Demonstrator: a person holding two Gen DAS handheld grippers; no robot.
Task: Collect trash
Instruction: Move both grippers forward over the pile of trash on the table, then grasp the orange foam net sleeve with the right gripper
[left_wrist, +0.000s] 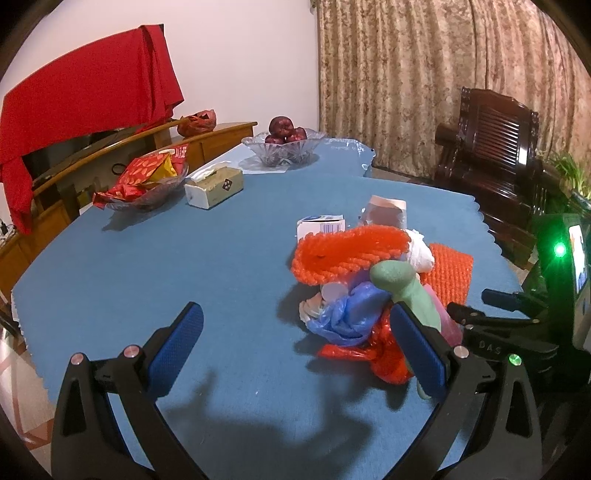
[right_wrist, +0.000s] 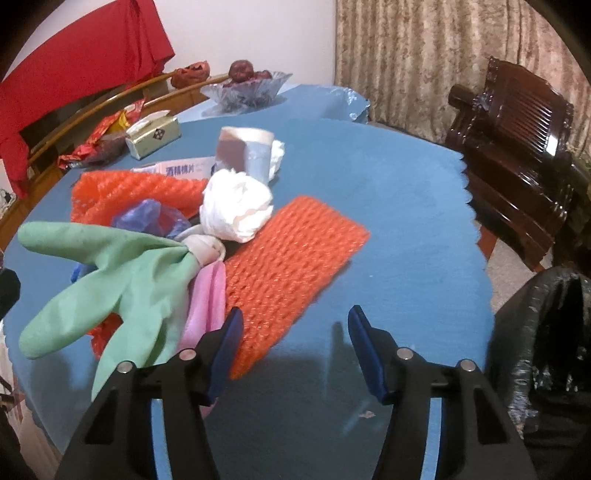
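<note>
Just ahead of the half-open, empty right gripper (right_wrist: 295, 354) lies the orange foam net (right_wrist: 291, 273).

A white wall (left_wrist: 240, 55) meets patterned curtains (left_wrist: 424, 74); a dark wooden armchair (left_wrist: 491, 147) stands beside the blue-clothed table (left_wrist: 184, 266).

This is a home, a living or dining room: a table (left_wrist: 147, 258) with a blue cloth, a glass fruit bowl (left_wrist: 284, 147), a tissue box (left_wrist: 214, 186), long patterned curtains (left_wrist: 424, 74), a dark carved wooden armchair (left_wrist: 491, 147).
</note>
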